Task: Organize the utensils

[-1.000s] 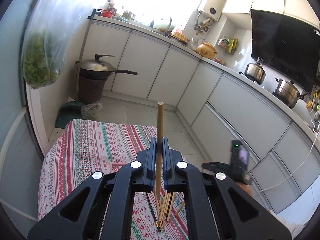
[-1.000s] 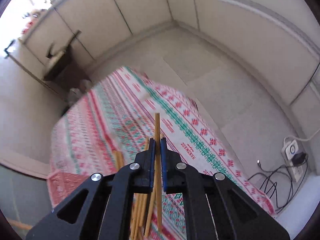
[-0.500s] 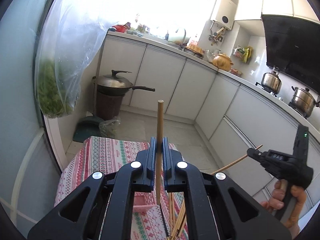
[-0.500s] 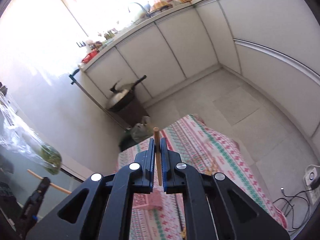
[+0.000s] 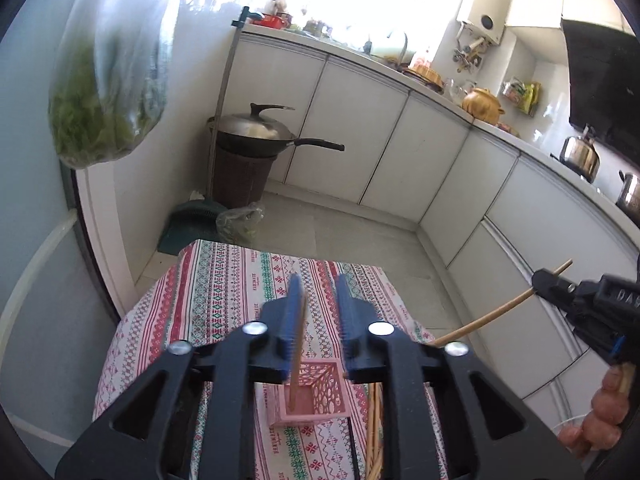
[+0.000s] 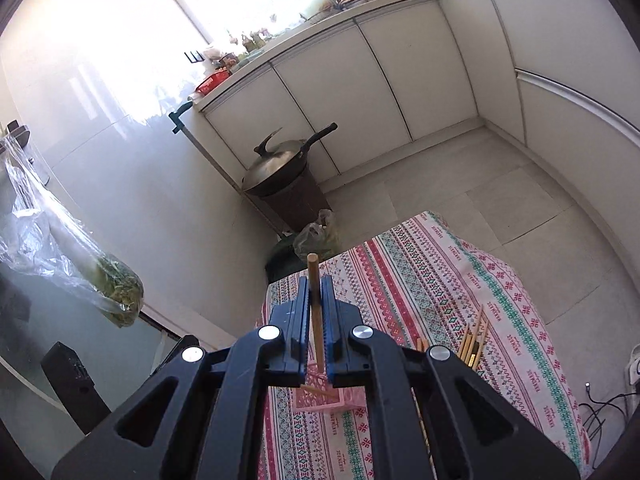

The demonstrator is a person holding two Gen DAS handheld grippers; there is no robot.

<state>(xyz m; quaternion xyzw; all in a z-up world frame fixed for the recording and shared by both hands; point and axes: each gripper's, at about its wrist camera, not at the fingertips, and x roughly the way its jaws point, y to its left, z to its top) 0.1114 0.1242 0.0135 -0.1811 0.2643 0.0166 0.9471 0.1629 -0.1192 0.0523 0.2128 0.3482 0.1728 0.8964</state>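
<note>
My left gripper [image 5: 316, 292] is open above a pink lattice holder [image 5: 312, 394] on the patterned tablecloth [image 5: 224, 292]. A wooden chopstick [image 5: 298, 356] stands in the holder, leaning against my left finger pad. My right gripper [image 6: 316, 292] is shut on another wooden chopstick [image 6: 314, 308], held upright above the pink holder [image 6: 320, 398]. In the left wrist view the right gripper [image 5: 538, 282] is at the right with its chopstick [image 5: 488, 316] slanting. Loose chopsticks [image 6: 472, 338] lie on the cloth.
A lidded wok [image 5: 256, 130] sits on a brown bin [image 5: 240, 176] by the white cabinets [image 5: 360, 120]. A plastic bag of greens [image 5: 104, 116] hangs at the left. A dustpan [image 5: 188, 228] and bag lie on the floor beyond the table.
My left gripper opened and its chopstick dropped into the pink holder. My right gripper moved closer over the holder with its chopstick still gripped.
</note>
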